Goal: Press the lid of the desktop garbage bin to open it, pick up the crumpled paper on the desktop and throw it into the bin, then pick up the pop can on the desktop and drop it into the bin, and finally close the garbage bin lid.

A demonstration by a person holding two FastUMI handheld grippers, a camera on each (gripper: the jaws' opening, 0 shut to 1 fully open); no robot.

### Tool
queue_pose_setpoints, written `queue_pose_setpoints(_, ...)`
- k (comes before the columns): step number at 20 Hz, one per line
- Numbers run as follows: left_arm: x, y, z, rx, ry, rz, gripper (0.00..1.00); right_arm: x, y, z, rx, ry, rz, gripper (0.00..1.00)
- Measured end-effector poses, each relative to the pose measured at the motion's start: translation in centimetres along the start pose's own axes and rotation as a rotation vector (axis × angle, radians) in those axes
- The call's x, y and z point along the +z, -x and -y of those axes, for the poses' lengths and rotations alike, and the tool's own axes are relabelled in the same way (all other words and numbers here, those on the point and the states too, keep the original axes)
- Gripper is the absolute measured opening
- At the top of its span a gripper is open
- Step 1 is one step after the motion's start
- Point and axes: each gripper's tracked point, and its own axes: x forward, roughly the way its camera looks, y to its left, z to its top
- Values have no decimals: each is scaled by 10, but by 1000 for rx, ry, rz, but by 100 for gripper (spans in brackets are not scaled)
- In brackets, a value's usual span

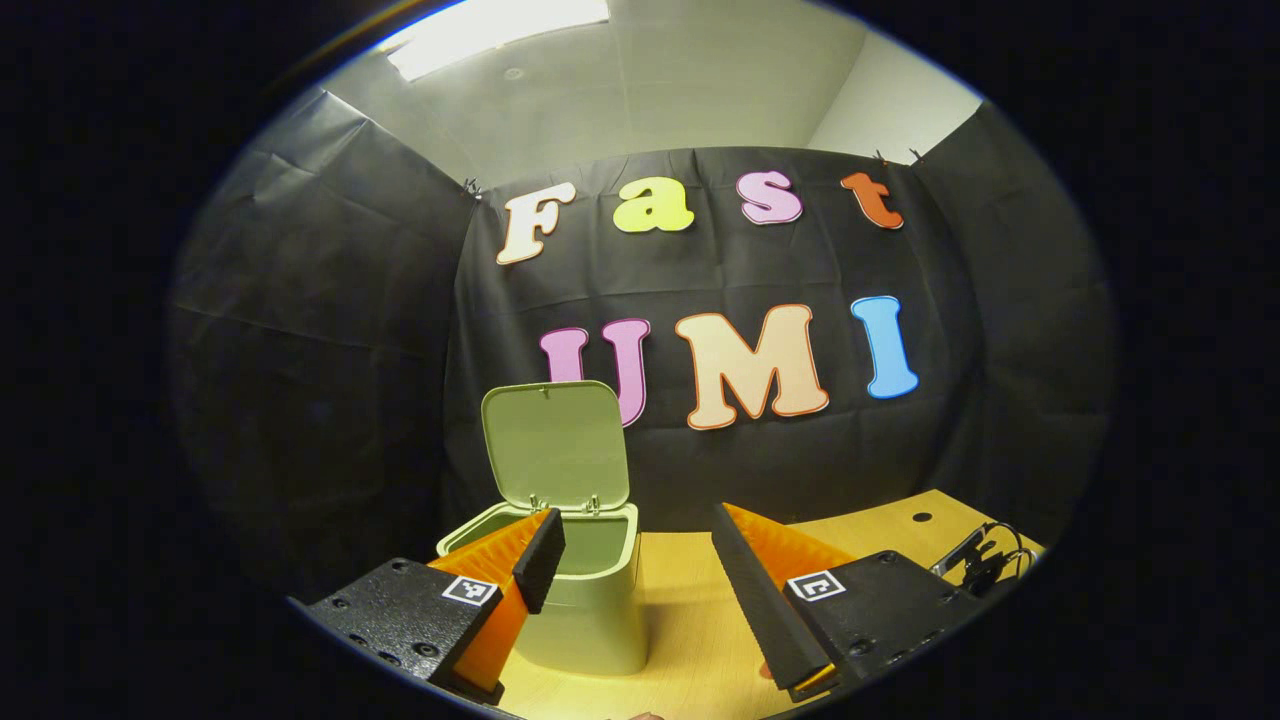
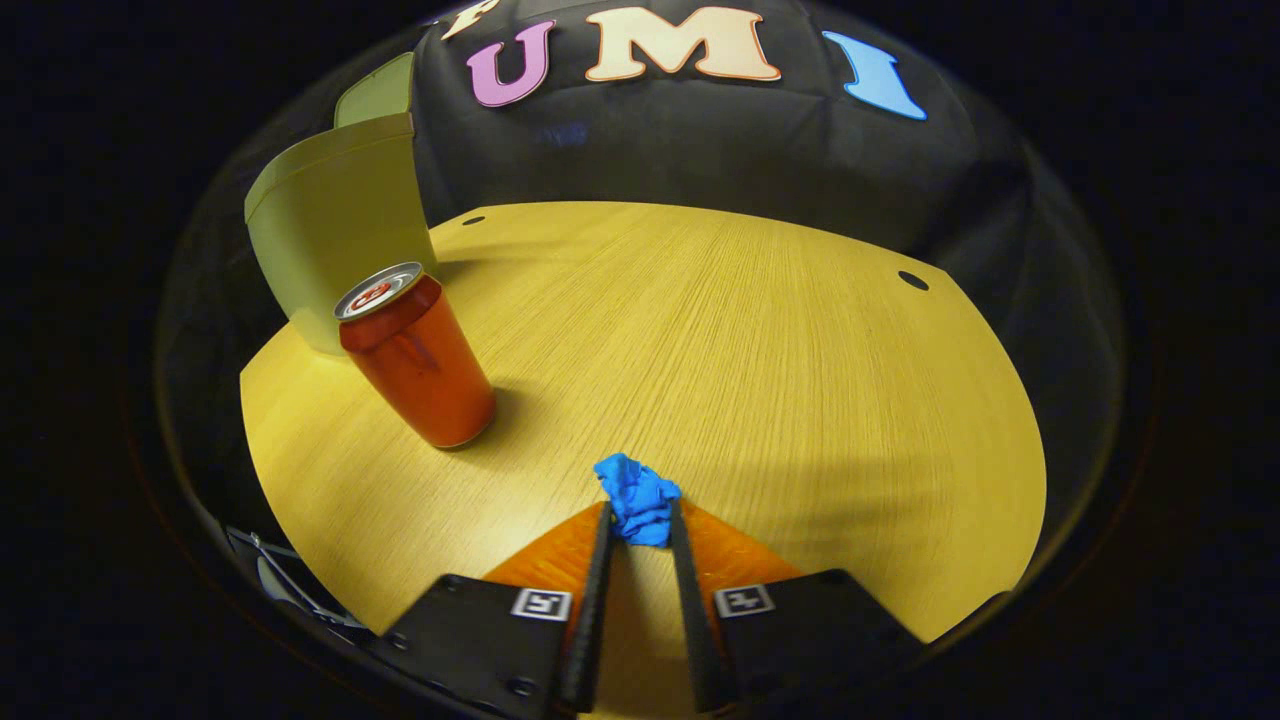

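Crumpled paper (image 2: 637, 510), a small blue wad, sits pinched between the tips of the right gripper (image 2: 638, 522) in the right gripper view; both fingers (image 2: 598, 560) press against its sides, so these tongs are clenched on it, low over the wooden desktop (image 2: 760, 350); whether the wad touches the wood cannot be told; beyond it to the left in that view stands the pop can (image 2: 416, 364), red, upright, its silver top unopened, resting on the desktop well apart from the wad; just behind the can is the garbage bin (image 2: 335, 235), pale green, with its lid (image 2: 378, 92) raised behind it; in the left gripper view, the left gripper (image 1: 640, 545) hangs above the desktop (image 1: 690, 600) with its fingers (image 1: 540, 560) spread wide and nothing between them, so these tongs are released; one fingertip overlaps the near rim of the garbage bin (image 1: 590, 610) in the picture, though actual contact cannot be told; the bin's lid (image 1: 557, 445) stands upright on its hinges, leaving the mouth open; at the far right edge of the desktop lie some dark cables (image 1: 985, 560).
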Motion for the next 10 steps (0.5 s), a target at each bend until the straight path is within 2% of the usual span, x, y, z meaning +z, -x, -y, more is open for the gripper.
queue_pose_setpoints(1,0,0,0,-1,0,1,89,1,0,-3,17,-9,-7,31)
queue_pose_setpoints(2,0,0,0,-4,0,2,89,1,2,-3,23,-13,-3,33)
queue_pose_setpoints(4,-1,1,-1,-6,-1,2,89,13,9,-3,18,-13,33,30)
queue_pose_setpoints(5,1,0,-1,-7,0,5,89,21,14,-5,17,-14,56,33)
queue_pose_setpoints(6,0,-1,-1,-9,3,7,89,32,19,-5,14,-15,83,30)
queue_pose_setpoints(10,-2,-1,-4,-11,18,7,89,87,40,-8,12,-26,201,32)
